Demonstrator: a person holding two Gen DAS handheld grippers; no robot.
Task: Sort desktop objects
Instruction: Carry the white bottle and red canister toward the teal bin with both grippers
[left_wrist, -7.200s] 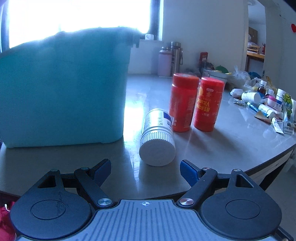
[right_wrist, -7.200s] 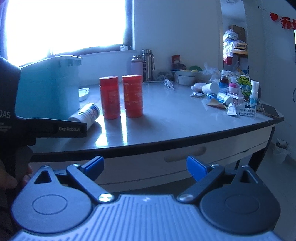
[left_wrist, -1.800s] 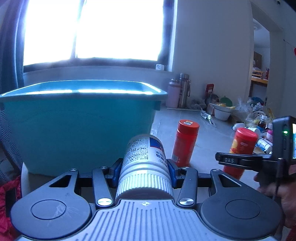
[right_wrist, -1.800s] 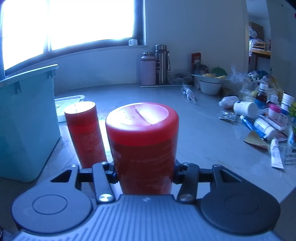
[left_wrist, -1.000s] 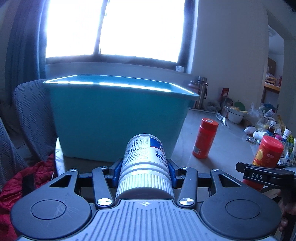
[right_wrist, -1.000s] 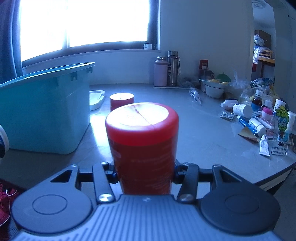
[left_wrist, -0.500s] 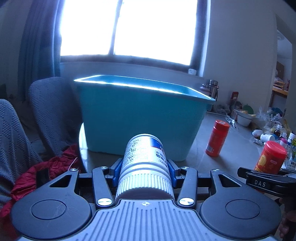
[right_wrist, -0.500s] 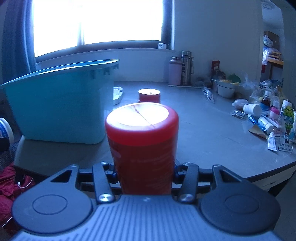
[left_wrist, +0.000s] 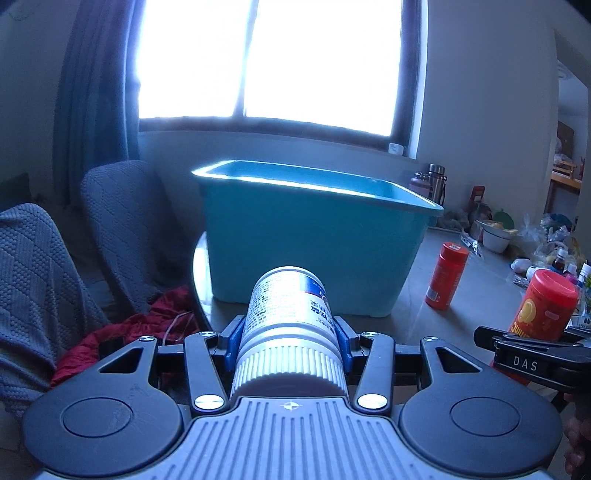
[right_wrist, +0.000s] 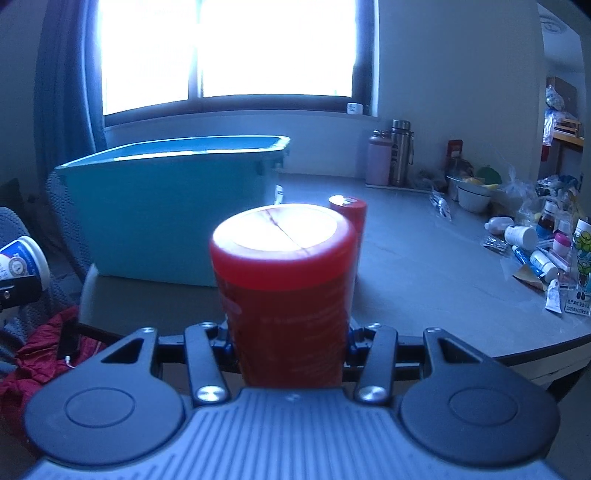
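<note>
Left gripper (left_wrist: 290, 328): clamped on the white bottle (left_wrist: 288, 295), blue pads against its sides, ribbed cap toward the camera, bottle lying along the fingers.
Right gripper (right_wrist: 288, 338): closed round the red jar (right_wrist: 282, 284), which stands upright between the pads.
Bin: the teal bin (left_wrist: 314, 236) sits on the table's (right_wrist: 424, 280) left end, beyond both grippers, open-topped.
Left on table: a second red jar (left_wrist: 445, 275) stands just right of the bin; small bottles and tubes lie at the far right.
Step in hand: probably carrying both to the bin.
Doing it well: clear the rim before releasing; keep the jar upright, lower before letting go.
</note>
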